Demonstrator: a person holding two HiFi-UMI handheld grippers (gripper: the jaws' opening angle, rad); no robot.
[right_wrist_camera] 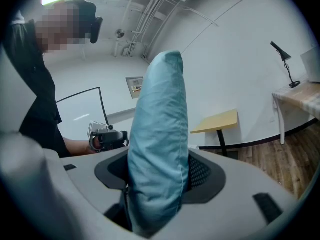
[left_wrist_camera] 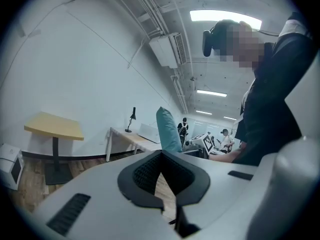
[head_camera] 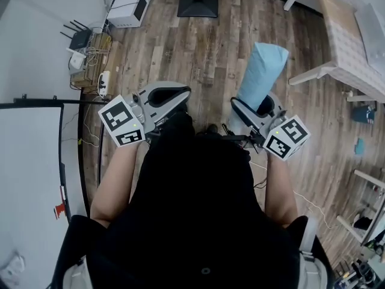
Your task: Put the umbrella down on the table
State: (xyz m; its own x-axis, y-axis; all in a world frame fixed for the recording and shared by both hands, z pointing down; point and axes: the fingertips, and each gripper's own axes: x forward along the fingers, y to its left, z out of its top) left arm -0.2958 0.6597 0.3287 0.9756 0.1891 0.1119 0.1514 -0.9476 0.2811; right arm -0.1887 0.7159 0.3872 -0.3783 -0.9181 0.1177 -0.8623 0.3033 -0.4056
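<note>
Below me in the head view, my right gripper (head_camera: pixel 257 114) holds the light-blue folded umbrella (head_camera: pixel 262 71) by its lower end, out over the wooden floor (head_camera: pixel 198 47) and well apart from the white table (head_camera: pixel 344 47) at far right. In the left gripper view, my left gripper (left_wrist_camera: pixel 160 155) has its jaws meeting at the tips, empty, with the umbrella (left_wrist_camera: pixel 168 129) beyond them. In the right gripper view, my jaws clamp the umbrella (right_wrist_camera: pixel 160 134), which rises between them.
</note>
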